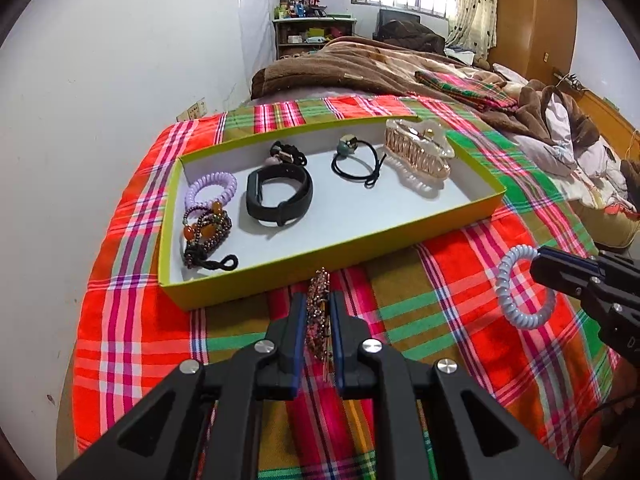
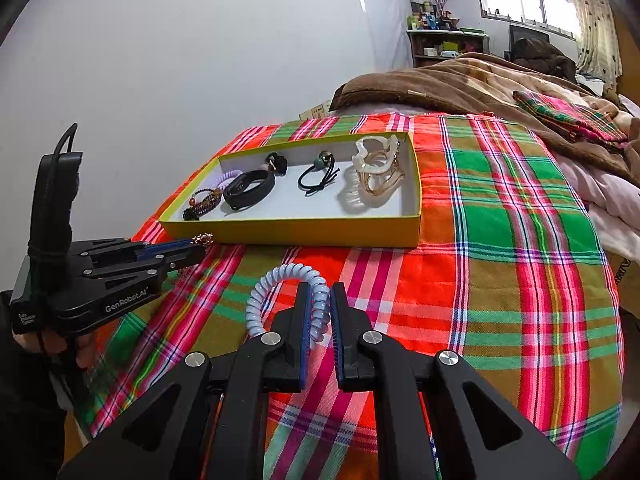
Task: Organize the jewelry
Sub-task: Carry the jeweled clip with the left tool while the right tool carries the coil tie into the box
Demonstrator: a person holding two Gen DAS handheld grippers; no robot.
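A shallow yellow-green box lies on the plaid cloth. It holds a purple spiral tie, a beaded bracelet, a black wristband, a black elastic tie and a clear claw clip. My left gripper is shut on a beaded hair clip just before the box's near wall. My right gripper is shut on a pale blue spiral hair tie, held above the cloth.
The plaid cloth covers a rounded surface beside a white wall. A brown blanket and crumpled bedding lie behind the box. A folded plaid cloth sits at the right.
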